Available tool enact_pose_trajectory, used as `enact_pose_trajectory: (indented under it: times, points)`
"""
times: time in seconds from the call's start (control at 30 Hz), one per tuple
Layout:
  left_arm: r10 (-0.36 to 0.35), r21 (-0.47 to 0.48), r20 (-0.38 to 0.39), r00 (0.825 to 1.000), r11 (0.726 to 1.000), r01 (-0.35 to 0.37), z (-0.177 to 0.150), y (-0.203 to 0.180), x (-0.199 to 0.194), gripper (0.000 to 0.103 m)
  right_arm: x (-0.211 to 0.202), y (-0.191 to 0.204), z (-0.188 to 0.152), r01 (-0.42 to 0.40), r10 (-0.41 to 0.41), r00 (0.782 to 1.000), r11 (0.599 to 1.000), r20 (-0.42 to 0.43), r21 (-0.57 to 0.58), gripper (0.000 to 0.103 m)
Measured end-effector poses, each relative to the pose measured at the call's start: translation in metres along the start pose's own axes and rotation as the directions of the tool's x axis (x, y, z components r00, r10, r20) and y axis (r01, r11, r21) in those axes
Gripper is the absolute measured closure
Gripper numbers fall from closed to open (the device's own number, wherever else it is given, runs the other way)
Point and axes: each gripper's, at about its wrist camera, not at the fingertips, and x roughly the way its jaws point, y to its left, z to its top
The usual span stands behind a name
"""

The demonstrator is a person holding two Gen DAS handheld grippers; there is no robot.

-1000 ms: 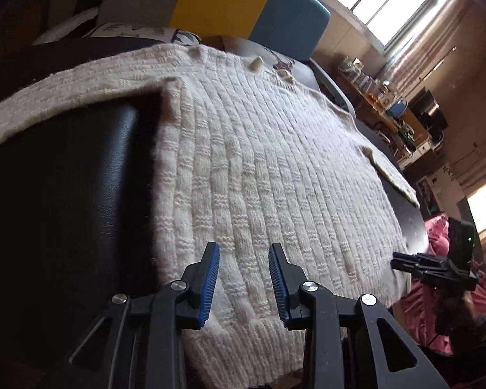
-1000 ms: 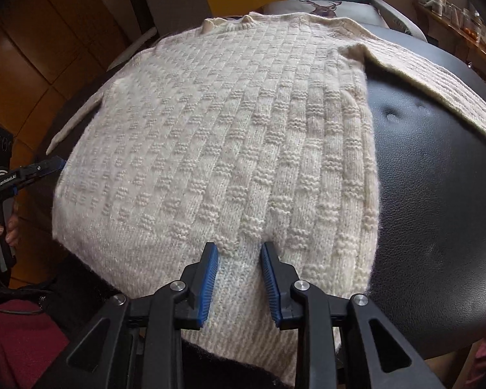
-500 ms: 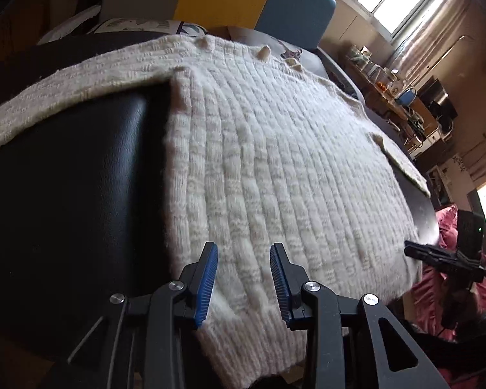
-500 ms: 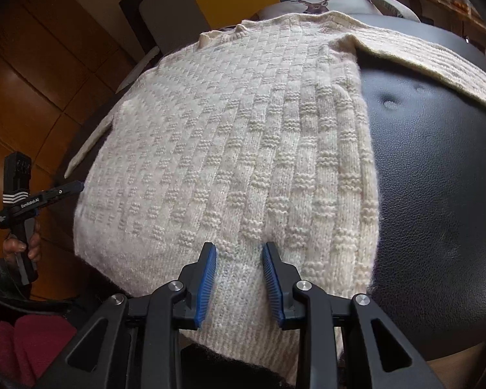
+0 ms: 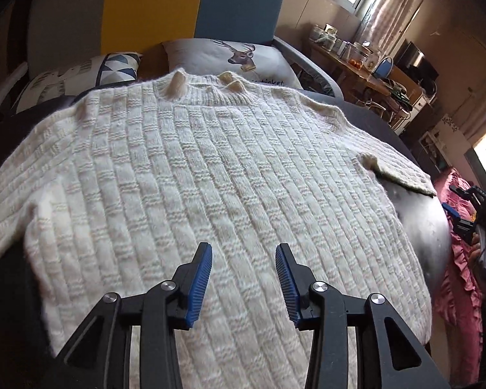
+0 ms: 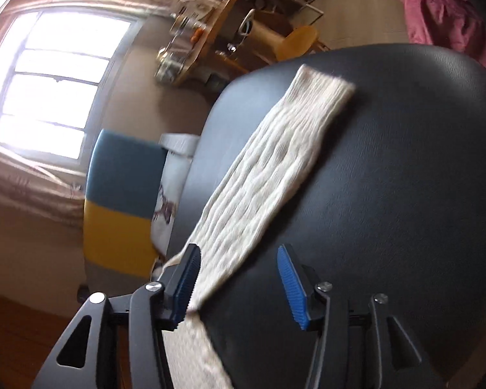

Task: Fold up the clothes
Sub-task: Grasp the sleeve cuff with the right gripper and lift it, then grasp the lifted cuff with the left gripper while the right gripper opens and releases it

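Observation:
A cream knitted sweater (image 5: 210, 175) lies spread flat on a black leather surface (image 5: 421, 214), collar at the far end. My left gripper (image 5: 243, 278) hovers open over the lower middle of the sweater body with nothing between its fingers. At the right edge of the left wrist view a hand holds my right gripper (image 5: 463, 207), just beyond the right sleeve's end. In the right wrist view, that sleeve (image 6: 275, 168) stretches across the leather surface (image 6: 388, 194) to its cuff (image 6: 320, 84). My right gripper (image 6: 239, 278) is open above the sleeve's near part, its left finger over the sleeve's edge.
Printed cushions (image 5: 236, 58) and a yellow and blue backrest (image 5: 191, 3) stand behind the collar. A cluttered wooden desk (image 5: 366, 68) sits at the back right under a bright window (image 6: 48, 81). Pink fabric (image 5: 453, 259) hangs beside the surface's right edge.
The right gripper left the sweater's hem, swung round to the right sleeve, and its jaws spread wider. The left gripper shifted right from the hem's left part toward the middle of the body.

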Motion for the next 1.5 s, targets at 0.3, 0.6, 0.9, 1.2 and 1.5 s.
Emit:
enact_pose_trajectory:
  times: [0.3, 0.6, 0.9, 1.2, 1.5]
  points:
    - [-0.015, -0.042, -0.063, 0.998, 0.999, 0.012, 0.007, 0.01, 0.028, 0.058, 0.027, -0.033, 0.047, -0.003, -0.027, 0.987, 0.983, 0.16, 0.184, 0.045]
    - [-0.023, -0.031, -0.066, 0.998, 0.999, 0.021, 0.005, 0.004, 0.029, 0.047, 0.073, -0.009, 0.05, 0.09, -0.092, 0.989, 0.996, 0.113, 0.021, 0.097]
    - [-0.168, -0.137, -0.067, 0.984, 0.978, 0.157, 0.042, -0.013, 0.029, 0.048, 0.115, 0.114, -0.009, 0.061, -0.089, 0.996, 0.823, -0.023, -0.564, 0.097]
    - [-0.491, -0.177, -0.146, 0.859, 0.867, 0.466, 0.133, -0.136, 0.087, 0.047, 0.157, 0.121, -0.078, 0.119, -0.26, 0.963, 0.628, -0.064, -0.769, 0.097]
    - [-0.673, -0.444, -0.253, 0.695, 0.719, 0.535, 0.181, -0.213, 0.189, 0.046, 0.159, 0.127, -0.116, 0.16, -0.337, 0.941, 0.354, 0.034, -0.921, 0.095]
